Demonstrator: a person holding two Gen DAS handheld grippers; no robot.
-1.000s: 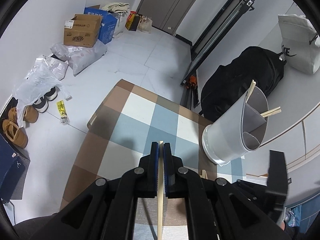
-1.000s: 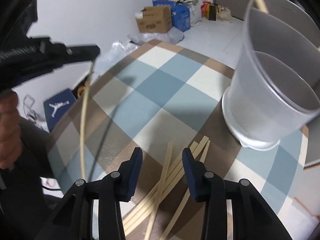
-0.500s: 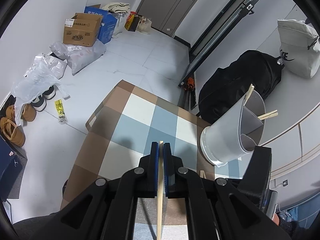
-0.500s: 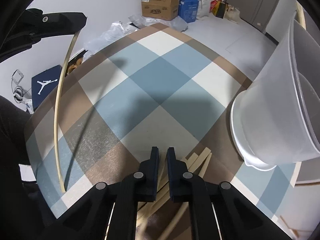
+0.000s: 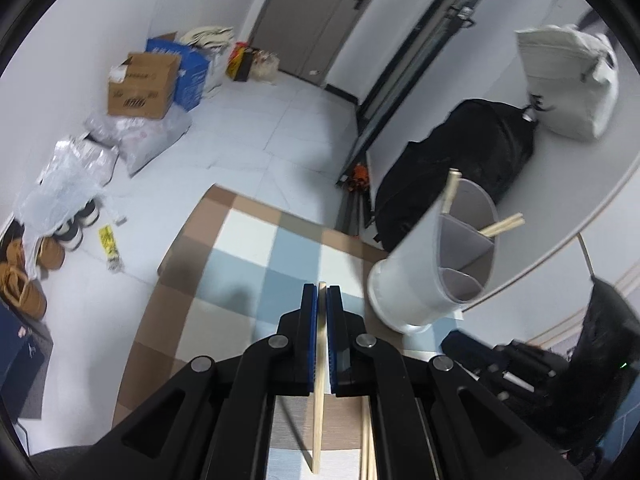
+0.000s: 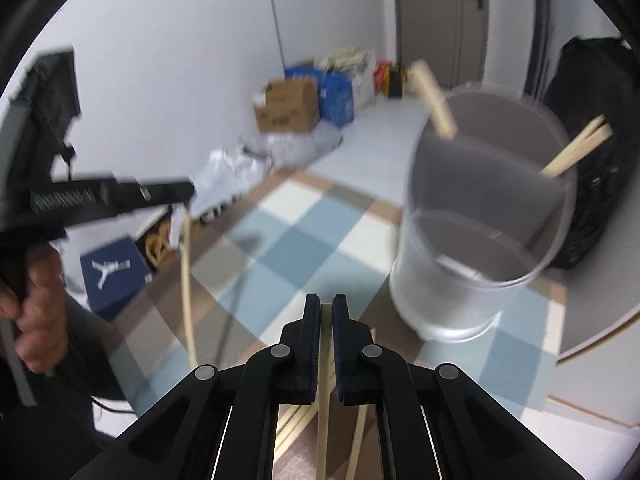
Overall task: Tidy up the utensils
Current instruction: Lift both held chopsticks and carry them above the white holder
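Currently listed:
Left gripper [image 5: 322, 300]: clamped on a pale wooden chopstick [image 5: 319, 392].
Right gripper [image 6: 325, 312]: closed around another wooden chopstick [image 6: 323, 420].
White divided plastic holder [image 5: 432, 264]: on checked tablecloth [image 5: 256, 264], ahead-right of left gripper.

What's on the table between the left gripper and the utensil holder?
Only bare checkered tablecloth lies between the left gripper and the utensil holder in the left wrist view.

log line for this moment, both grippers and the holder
left gripper: shut on chopstick | right gripper: shut on second chopstick | utensil holder: upright on table, chopsticks inside | loose chopsticks: on table
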